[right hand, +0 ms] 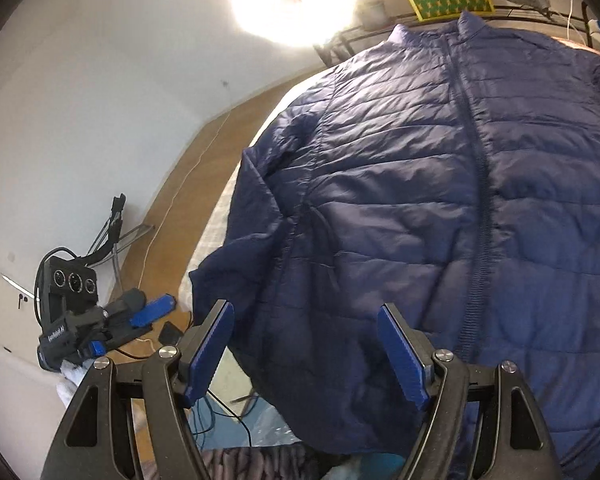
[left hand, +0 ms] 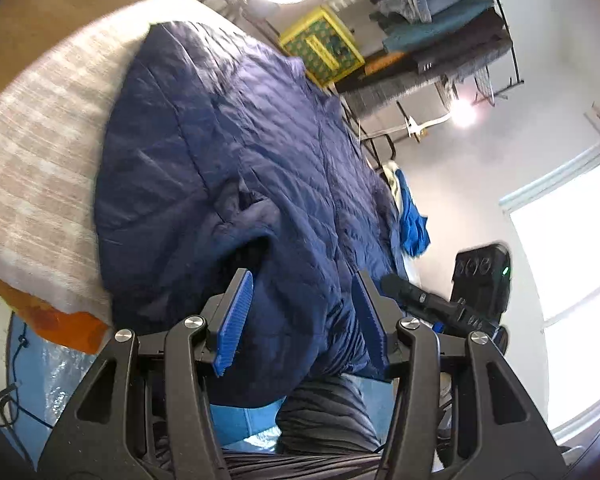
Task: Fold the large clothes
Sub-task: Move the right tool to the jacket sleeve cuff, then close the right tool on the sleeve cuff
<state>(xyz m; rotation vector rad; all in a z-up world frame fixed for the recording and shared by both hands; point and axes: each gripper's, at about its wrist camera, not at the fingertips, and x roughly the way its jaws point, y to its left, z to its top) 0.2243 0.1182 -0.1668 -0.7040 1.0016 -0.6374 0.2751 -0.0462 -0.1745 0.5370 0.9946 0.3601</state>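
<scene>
A navy quilted puffer jacket (left hand: 240,152) lies spread flat, front up and zipped, on a pale checked bed cover (left hand: 36,168). It also fills the right wrist view (right hand: 440,208), collar far, hem near. My left gripper (left hand: 302,280) is open over the jacket's near hem by a sleeve cuff, holding nothing. My right gripper (right hand: 306,314) is open just above the jacket's lower hem, left of the zipper (right hand: 480,220), holding nothing. The left gripper also shows in the right wrist view (right hand: 140,316), off the bed's left side. The right gripper shows in the left wrist view (left hand: 432,300).
A rack of hung clothes (left hand: 440,28) and a yellow-green box (left hand: 324,48) stand past the bed's far end. Blue cloth (left hand: 412,220) lies beside the jacket. A window (left hand: 572,264) is bright. Wooden floor (right hand: 188,168) with cables runs along the bed.
</scene>
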